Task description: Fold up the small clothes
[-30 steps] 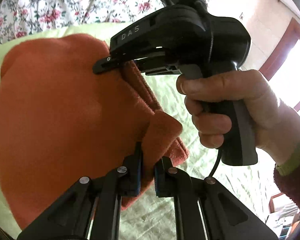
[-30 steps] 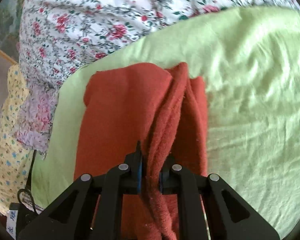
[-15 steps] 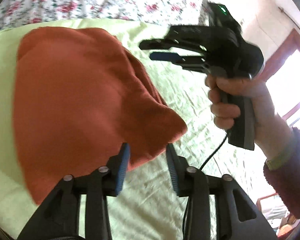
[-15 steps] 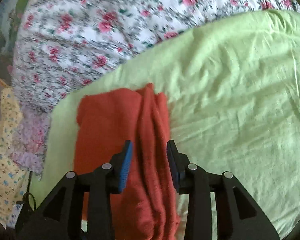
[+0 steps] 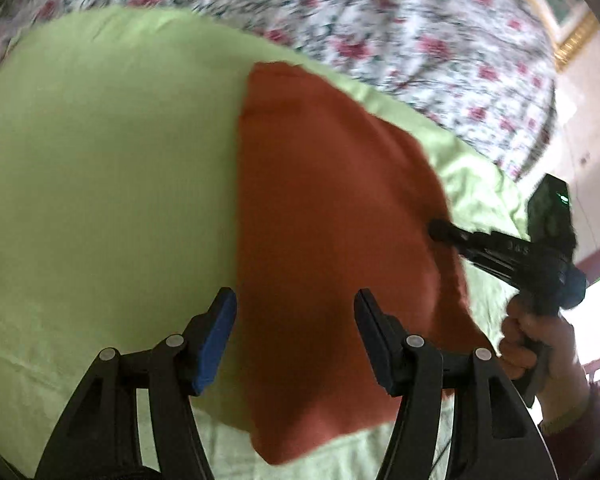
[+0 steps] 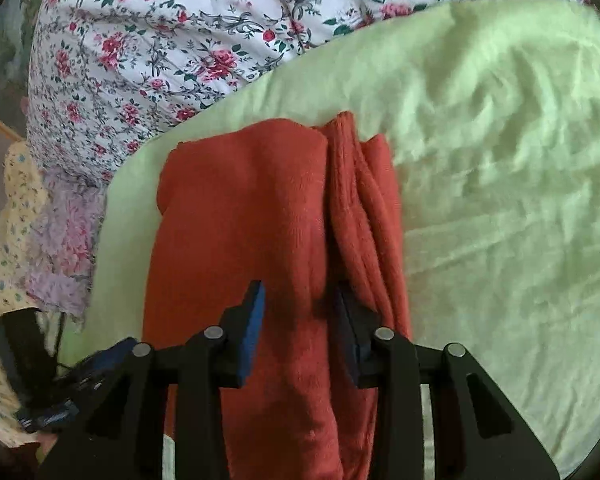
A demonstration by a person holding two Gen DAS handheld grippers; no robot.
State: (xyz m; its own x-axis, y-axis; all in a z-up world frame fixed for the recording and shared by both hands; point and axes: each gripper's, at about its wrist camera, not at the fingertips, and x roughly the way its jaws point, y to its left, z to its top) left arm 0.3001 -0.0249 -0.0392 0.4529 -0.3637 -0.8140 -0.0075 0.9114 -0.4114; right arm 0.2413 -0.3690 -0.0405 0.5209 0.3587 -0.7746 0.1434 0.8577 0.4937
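Note:
A rust-orange fleece garment (image 5: 332, 216) lies folded on a light green sheet (image 5: 100, 160). In the right wrist view the garment (image 6: 244, 216) shows a flat panel at left and a bunched folded edge at right. My left gripper (image 5: 294, 316) is open and empty, hovering over the garment's near left edge. My right gripper (image 6: 300, 312) is open and empty just above the garment, near its bunched edge. The right gripper also shows in the left wrist view (image 5: 500, 248), at the garment's right edge.
A floral white-and-red bedcover (image 6: 172, 40) lies behind the green sheet (image 6: 500, 160). Pale pink and yellow printed cloths (image 6: 56, 248) hang at the left. The left gripper's handle (image 6: 40, 392) shows at the lower left. A wall and doorway (image 5: 596, 208) are at right.
Both grippers let go of the garment's edge and opened. The lifted fold dropped flat. The left gripper swung left and back, the right one pulled back then returned close over the garment.

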